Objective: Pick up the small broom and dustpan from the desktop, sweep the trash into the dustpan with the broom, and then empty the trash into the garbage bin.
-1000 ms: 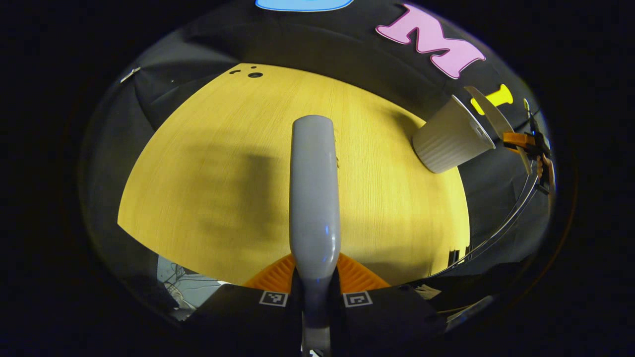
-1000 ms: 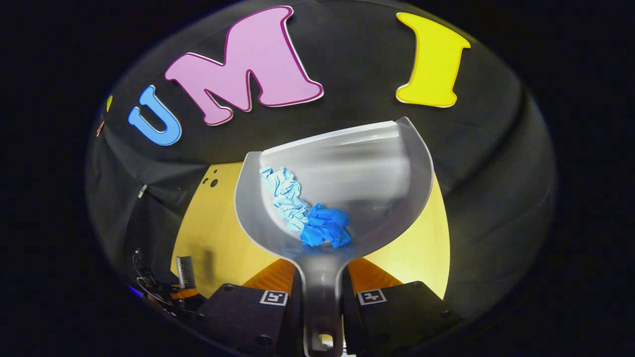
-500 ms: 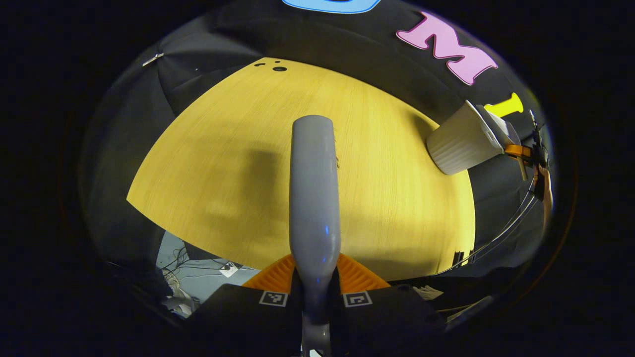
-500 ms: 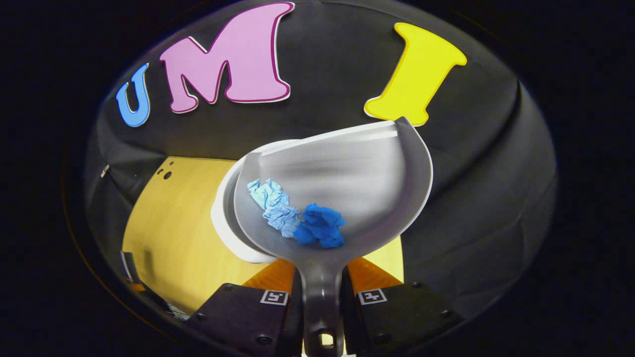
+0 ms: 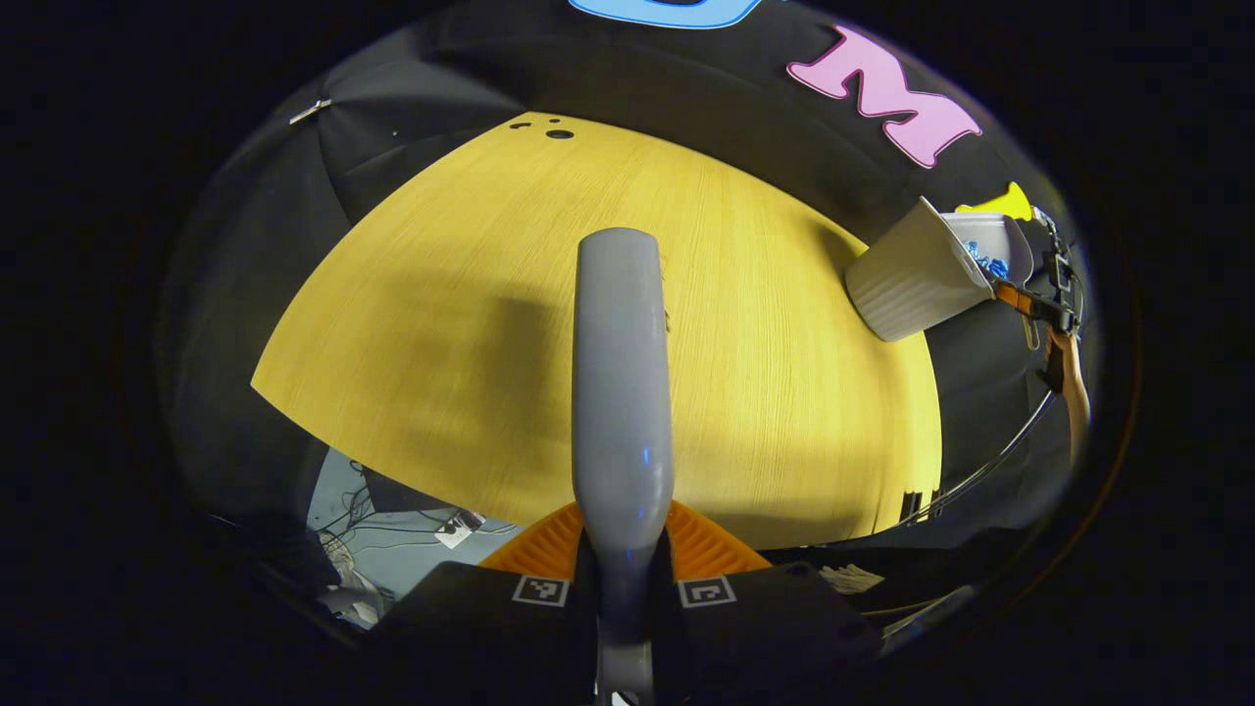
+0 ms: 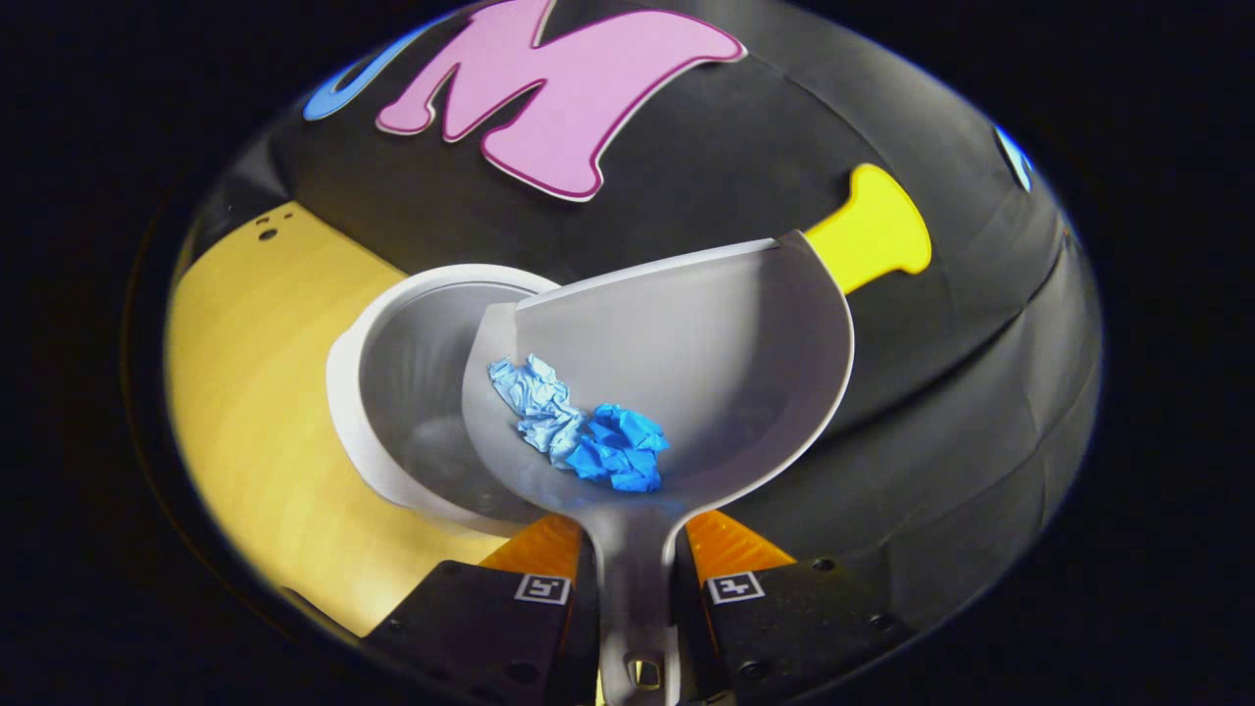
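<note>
My right gripper (image 6: 632,549) is shut on the handle of the grey dustpan (image 6: 706,353), held in the air. Two crumpled paper balls, one pale blue (image 6: 529,407) and one bright blue (image 6: 618,451), lie in the pan near the handle. The pan hangs over the right side of the white garbage bin (image 6: 392,382), whose open mouth shows beneath it. My left gripper (image 5: 624,554) is shut on the grey broom handle (image 5: 620,382), above the yellow desktop (image 5: 441,324). In the left gripper view the bin (image 5: 907,284) stands far right with the dustpan (image 5: 990,245) above its rim.
The yellow desktop (image 6: 245,392) ends at a near edge, with floor and cables (image 5: 392,520) below it at the lower left. Black cloth walls surround the desk on the far side and right.
The dustpan has swung left and over the bin's mouth, tilting as it went; more of the bin's inside shows now. The paper balls stay in the pan. The broom barely moved.
</note>
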